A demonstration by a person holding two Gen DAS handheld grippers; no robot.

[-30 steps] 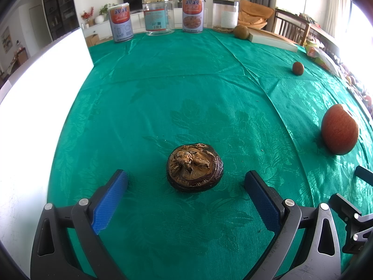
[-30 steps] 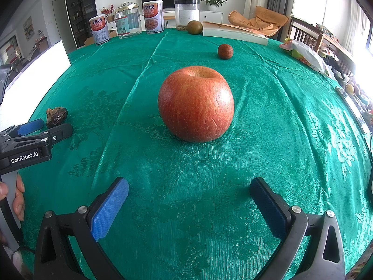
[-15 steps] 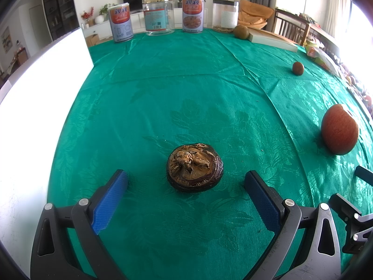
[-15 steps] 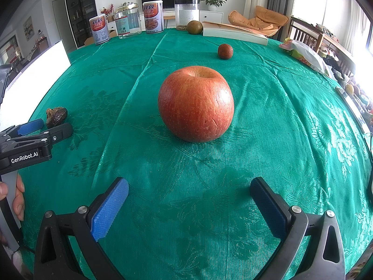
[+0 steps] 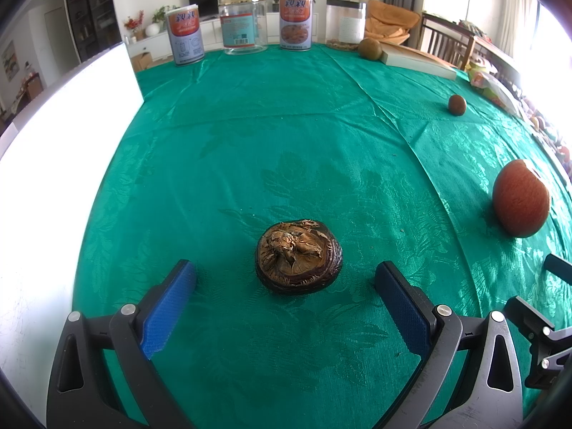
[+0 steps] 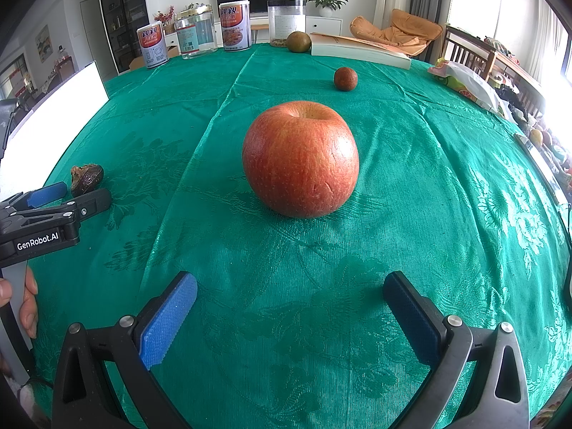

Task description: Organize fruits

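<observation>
A dark brown wrinkled fruit (image 5: 298, 255) lies on the green tablecloth, just ahead of my left gripper (image 5: 284, 279), which is open with its blue pads on either side of the fruit, not touching it. A red apple (image 6: 300, 159) stands upright in front of my right gripper (image 6: 289, 291), which is open and holds nothing. The apple (image 5: 520, 202) shows at the right of the left wrist view too. A small round brown fruit (image 6: 345, 78) sits farther back, and a greenish-brown round fruit (image 6: 298, 42) rests by a book. The wrinkled fruit (image 6: 87, 175) and left gripper (image 6: 71, 196) appear at the left.
Two tins (image 5: 185, 35) (image 5: 295, 21), a clear jar (image 5: 243, 24) and a clear canister (image 5: 345, 21) line the table's far edge. A white book (image 6: 357, 50) lies at the back right. A white board (image 5: 53, 136) stands along the left edge. A bag (image 6: 468, 84) sits at right.
</observation>
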